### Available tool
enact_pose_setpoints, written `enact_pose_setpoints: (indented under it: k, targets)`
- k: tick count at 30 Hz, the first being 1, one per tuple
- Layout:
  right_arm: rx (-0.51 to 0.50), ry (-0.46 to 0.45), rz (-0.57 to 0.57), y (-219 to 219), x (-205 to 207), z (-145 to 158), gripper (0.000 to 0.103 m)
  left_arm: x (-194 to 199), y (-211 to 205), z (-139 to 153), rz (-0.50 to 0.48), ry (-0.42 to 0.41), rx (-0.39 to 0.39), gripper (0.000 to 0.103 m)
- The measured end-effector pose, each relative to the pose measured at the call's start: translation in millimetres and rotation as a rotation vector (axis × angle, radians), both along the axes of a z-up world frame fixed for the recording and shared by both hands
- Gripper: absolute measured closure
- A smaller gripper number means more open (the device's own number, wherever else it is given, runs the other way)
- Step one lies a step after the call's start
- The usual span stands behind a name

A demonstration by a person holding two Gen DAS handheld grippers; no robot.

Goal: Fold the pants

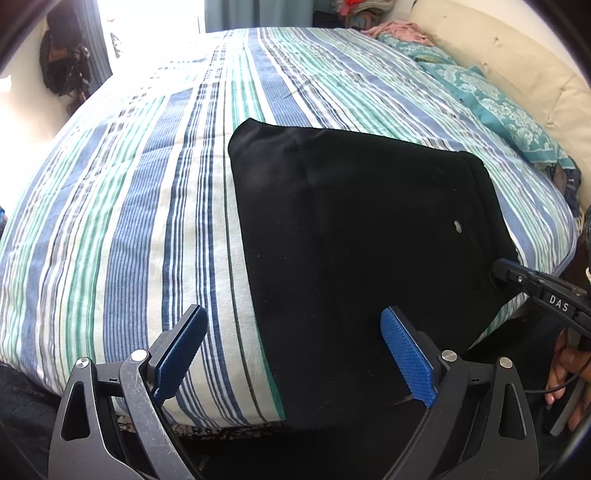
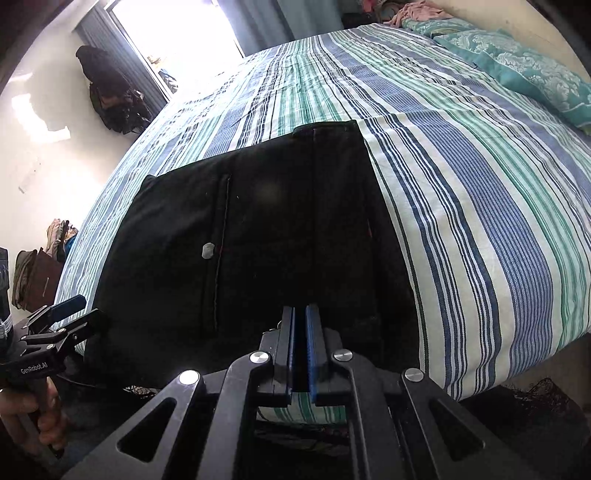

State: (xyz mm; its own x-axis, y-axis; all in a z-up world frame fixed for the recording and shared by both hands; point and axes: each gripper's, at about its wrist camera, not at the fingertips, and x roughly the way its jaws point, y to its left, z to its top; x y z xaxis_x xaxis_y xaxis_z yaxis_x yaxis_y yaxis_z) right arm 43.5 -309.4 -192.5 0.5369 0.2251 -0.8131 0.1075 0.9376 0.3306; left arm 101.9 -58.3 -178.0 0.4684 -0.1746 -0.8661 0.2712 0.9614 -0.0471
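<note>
The black pants (image 1: 354, 236) lie folded on the striped bedspread (image 1: 122, 206), at the near edge of the bed, and their lower part hangs a little over this edge. A small pale button (image 1: 457, 226) shows on the dark cloth; in the right wrist view the same button (image 2: 208, 251) sits beside a long seam.

The left gripper (image 1: 295, 354) hovers over the near edge of the bed with its jaws wide apart. Its left blue pad (image 1: 181, 354) is above the striped cover and the right pad is above the pants. Nothing is between them.

The right gripper (image 2: 300, 325) has its jaws together. Its tip is at the near edge of the pants, but I cannot tell if any cloth is pinched between the pads. In the left wrist view this gripper (image 1: 502, 271) touches the right border of the pants, and a hand (image 1: 569, 373) holds its handle.

Teal patterned pillows (image 1: 491, 103) lie at the far right side of the bed, and a pink cloth (image 1: 399, 29) is behind them.
</note>
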Motion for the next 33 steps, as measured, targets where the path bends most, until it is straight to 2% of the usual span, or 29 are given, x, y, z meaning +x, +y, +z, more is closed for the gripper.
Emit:
enact_pose_setpoints:
  k: [9, 10, 12, 13, 14, 16, 19, 21, 23, 27, 30, 33]
  targets:
    - [0.028, -0.017, -0.016, 0, -3, 2, 0.094, 5, 20, -2, 0.026, 0.016, -0.030, 0.004]
    - [0.038, -0.018, -0.013, -1, -4, 4, 0.087, 7, 26, -3, 0.029, 0.024, -0.043, 0.004]
    - [0.093, -0.033, 0.013, -2, -6, 12, 0.057, 9, 39, -5, 0.044, 0.037, -0.067, 0.004]
    - [0.121, -0.050, 0.029, -3, -7, 19, 0.026, 10, 45, -6, 0.060, 0.038, -0.064, 0.004]
    - [0.120, -0.065, 0.033, -5, -9, 26, 0.006, 11, 51, -7, 0.076, 0.037, -0.061, 0.004]
    - [0.099, -0.109, 0.032, -14, -13, 42, 0.006, 14, 61, -8, 0.099, 0.045, -0.075, 0.004]
    - [0.110, -0.097, 0.021, -42, -7, 49, 0.006, 19, 71, -9, 0.095, 0.084, -0.197, 0.004]
    - [0.167, -0.068, 0.012, -64, 0, 43, 0.006, 23, 72, -11, 0.072, 0.121, -0.305, 0.004]
    - [0.263, 0.001, 0.006, -84, 12, 26, 0.006, 30, 68, -17, 0.048, 0.157, -0.373, 0.004]
    - [0.413, 0.122, 0.021, -99, 37, -12, 0.006, 43, 50, -28, -0.007, 0.216, -0.413, 0.004]
    - [0.441, 0.184, 0.057, -93, 53, -34, 0.006, 52, 38, -39, -0.038, 0.264, -0.441, 0.004]
    - [0.449, 0.174, 0.131, -80, 62, -39, 0.005, 60, 29, -43, -0.047, 0.264, -0.449, 0.003]
